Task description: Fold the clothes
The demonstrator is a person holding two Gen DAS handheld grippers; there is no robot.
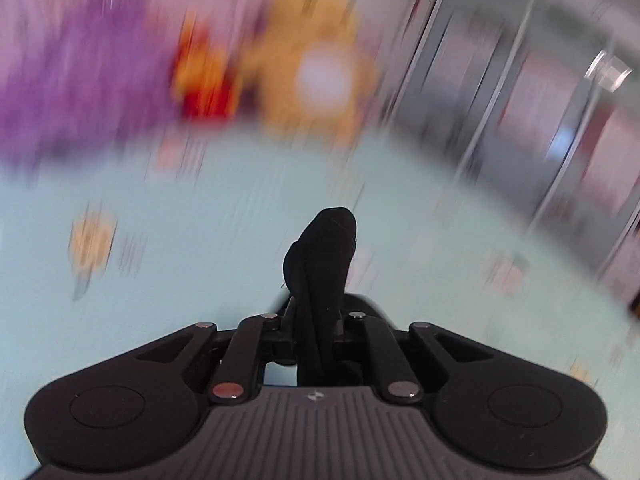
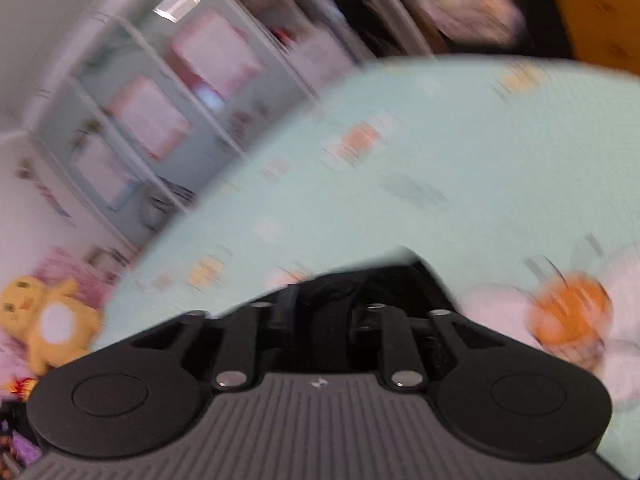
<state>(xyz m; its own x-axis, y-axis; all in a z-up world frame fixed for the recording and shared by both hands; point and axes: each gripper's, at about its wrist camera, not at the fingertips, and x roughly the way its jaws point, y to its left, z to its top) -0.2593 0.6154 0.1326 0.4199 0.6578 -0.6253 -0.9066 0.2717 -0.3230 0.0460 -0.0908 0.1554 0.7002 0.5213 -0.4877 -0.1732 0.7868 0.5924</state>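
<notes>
Both views are pretty smeared, so take the background details loosely. In the left wrist view the left tool (image 1: 318, 320) is pressed together on a black cloth (image 1: 322, 264), which sticks up from between the jaws in the lower middle of the frame, over a pale mint bed sheet (image 1: 200, 248) with little cartoon prints. Upper middle there's a yellow plush (image 1: 316, 68) with a white belly, a red-orange blob just left of it and something purple further left. A grey shelf unit (image 1: 520, 80) fills the upper right.

Right wrist view: the right tool (image 2: 326, 320) sits low in the frame with dark cloth bunched (image 2: 384, 276) between and just beyond its jaws; I can't tell if it's actually pinching it. The same sheet runs across the middle, the shelf sits upper left, the plush lower left.
</notes>
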